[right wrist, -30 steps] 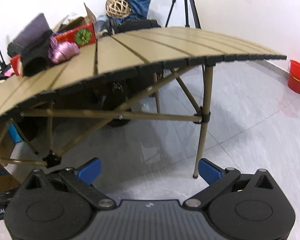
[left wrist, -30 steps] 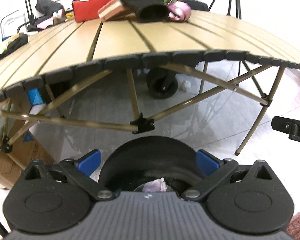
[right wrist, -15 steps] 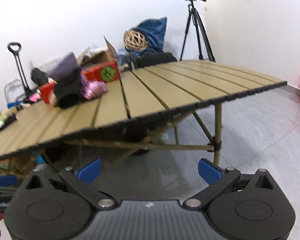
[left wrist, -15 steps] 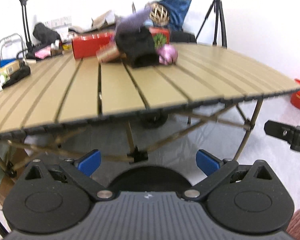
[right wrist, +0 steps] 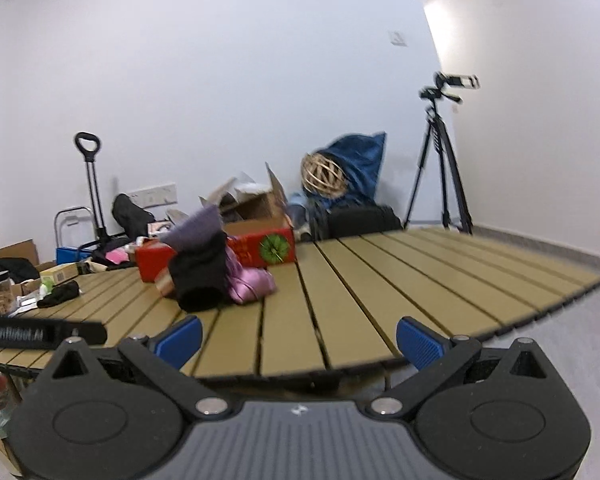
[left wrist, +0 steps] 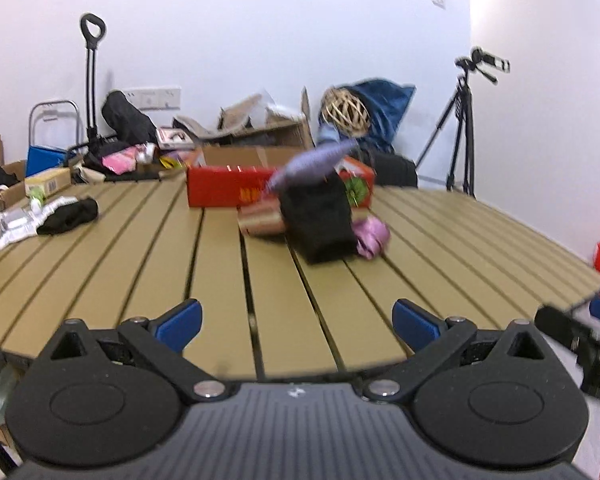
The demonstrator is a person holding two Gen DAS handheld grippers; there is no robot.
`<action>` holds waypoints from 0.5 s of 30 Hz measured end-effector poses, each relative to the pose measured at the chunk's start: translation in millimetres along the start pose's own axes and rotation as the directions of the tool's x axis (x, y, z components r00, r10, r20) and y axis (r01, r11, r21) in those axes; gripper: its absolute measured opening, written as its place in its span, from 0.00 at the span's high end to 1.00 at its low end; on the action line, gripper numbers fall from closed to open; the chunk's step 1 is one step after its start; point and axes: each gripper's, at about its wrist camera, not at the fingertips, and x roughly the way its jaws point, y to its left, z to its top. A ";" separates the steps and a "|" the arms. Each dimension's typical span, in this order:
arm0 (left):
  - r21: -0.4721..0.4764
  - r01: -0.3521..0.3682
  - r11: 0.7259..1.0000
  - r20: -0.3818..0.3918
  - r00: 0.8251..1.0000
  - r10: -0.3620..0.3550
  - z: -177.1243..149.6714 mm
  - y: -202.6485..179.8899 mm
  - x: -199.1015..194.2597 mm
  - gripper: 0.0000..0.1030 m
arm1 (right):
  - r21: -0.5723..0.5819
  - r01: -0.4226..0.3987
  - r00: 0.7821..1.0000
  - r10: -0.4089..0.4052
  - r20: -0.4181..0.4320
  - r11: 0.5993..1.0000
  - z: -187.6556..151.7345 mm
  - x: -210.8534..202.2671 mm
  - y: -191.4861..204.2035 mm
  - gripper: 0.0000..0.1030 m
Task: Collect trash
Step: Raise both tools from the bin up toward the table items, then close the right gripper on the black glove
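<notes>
Trash pile [left wrist: 320, 216] sits ahead of my left gripper [left wrist: 296, 320], centre of the slatted table [left wrist: 220, 280]: black pouch, crumpled pink wrapper [left wrist: 372, 236], red box [left wrist: 228, 192] behind. Blurred, box print unreadable. Right gripper [right wrist: 298, 338] sees the pile ahead-left. Both jaws wide, empty. "GenRobot.AI" reads on the left unit.

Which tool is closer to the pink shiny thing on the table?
Left, by a little, I think. The left tool faces the pink shiny thing from the table's near edge, slightly to its left. The right tool sits further back, off to its right.
</notes>
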 end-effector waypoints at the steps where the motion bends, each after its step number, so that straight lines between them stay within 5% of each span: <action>1: -0.004 -0.005 1.000 0.010 1.000 0.005 4.1 1.6 -0.2 0.00 | -0.011 -0.009 1.000 0.009 0.006 1.000 1.9 1.6 2.7 0.00; 15: -0.071 -0.064 0.995 0.071 0.995 0.069 46.0 28.0 27.5 0.00 | -0.104 -0.065 0.995 0.073 0.075 0.992 30.5 60.2 36.3 0.00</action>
